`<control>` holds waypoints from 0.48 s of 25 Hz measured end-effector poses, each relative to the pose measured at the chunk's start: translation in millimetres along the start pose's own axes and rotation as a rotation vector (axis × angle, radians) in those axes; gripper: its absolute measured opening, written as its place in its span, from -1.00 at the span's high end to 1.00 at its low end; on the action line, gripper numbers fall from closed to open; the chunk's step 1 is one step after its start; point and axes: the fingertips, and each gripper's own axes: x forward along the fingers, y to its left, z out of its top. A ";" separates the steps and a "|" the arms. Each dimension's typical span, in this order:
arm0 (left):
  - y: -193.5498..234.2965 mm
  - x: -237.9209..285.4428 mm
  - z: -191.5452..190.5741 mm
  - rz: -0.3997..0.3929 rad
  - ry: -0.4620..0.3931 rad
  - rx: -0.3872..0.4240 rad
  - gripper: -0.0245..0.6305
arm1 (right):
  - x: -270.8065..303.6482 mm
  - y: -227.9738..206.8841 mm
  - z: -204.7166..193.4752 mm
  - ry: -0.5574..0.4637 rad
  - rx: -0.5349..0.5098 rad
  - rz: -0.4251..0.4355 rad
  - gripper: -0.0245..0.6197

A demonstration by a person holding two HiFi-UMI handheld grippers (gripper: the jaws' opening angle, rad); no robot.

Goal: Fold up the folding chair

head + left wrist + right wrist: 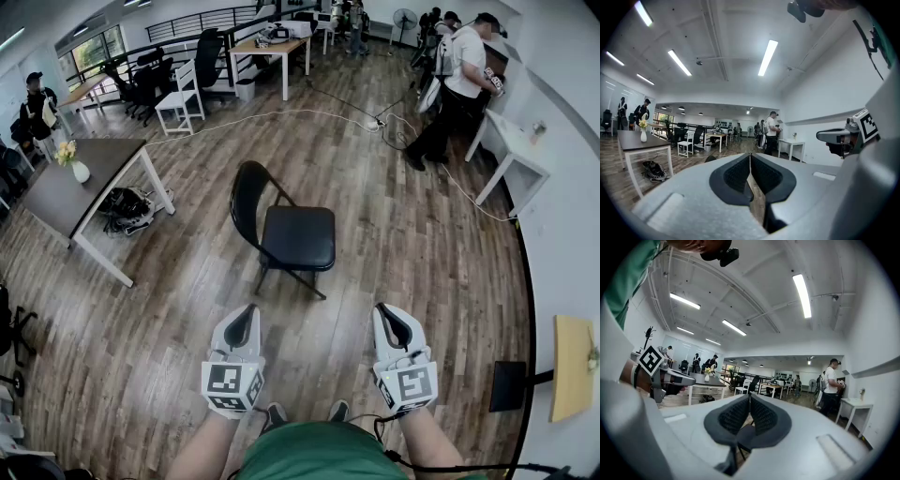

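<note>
Your left gripper (247, 311) sits lower left of centre in the head view, its jaws pressed together with nothing between them. Your right gripper (386, 309), lower right of centre, is likewise closed and empty. Both point up the frame toward the folding chair (298, 234). The chair stands unfolded on the wood floor (394, 244) in the middle of the frame, apart from both grippers. A dark table (56, 197) stands at the left edge, and a person (457, 84) stands at the upper right.
</note>
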 end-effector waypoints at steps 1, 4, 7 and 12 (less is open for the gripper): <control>4.8 -1.7 0.1 -0.001 0.002 0.000 0.88 | 1.8 4.1 1.1 0.000 0.003 -0.002 0.88; 18.8 -6.4 -0.1 -0.006 0.006 0.003 0.88 | 7.1 15.6 3.0 0.002 0.015 -0.011 0.88; 28.7 -10.3 0.8 -0.016 0.003 0.014 0.88 | 10.6 24.6 2.4 0.008 0.023 -0.024 0.89; 42.1 -20.0 -4.0 -0.047 -0.008 0.035 0.88 | 8.1 40.2 1.3 -0.011 0.071 -0.062 0.90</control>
